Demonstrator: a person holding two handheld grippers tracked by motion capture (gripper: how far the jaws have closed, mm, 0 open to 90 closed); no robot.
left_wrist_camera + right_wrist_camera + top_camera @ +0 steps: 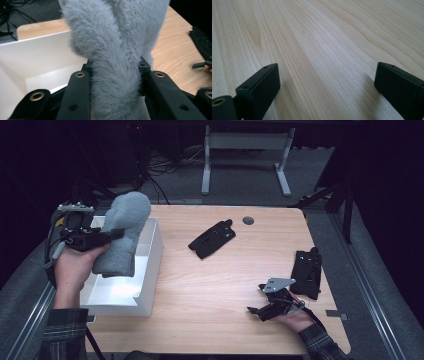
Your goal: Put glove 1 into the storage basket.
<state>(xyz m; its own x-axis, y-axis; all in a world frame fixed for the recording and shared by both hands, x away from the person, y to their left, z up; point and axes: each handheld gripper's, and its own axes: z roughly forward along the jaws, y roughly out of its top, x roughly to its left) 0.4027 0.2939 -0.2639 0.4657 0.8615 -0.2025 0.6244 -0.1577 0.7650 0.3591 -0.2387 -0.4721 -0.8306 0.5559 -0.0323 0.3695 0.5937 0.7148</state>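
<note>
A fluffy grey soft item [123, 232] hangs over the white bin [150, 265] at the table's left, and my left gripper [116, 234] is shut on its middle. In the left gripper view both jaws press into the grey fur [117, 62], with the bin's inside [37, 57] behind and below it. My right gripper [260, 300] rests low on the wooden table [210, 285] at the front right, its jaws wide apart. In the right gripper view my right gripper [327, 82] has only bare wood between its two black pads [262, 82].
A black glove-like item [212, 238] lies mid-table and another black item [307, 271] lies near the right edge, just behind my right hand. A small dark round disc [248, 220] sits at the table's far edge. A metal table frame [245, 150] stands beyond.
</note>
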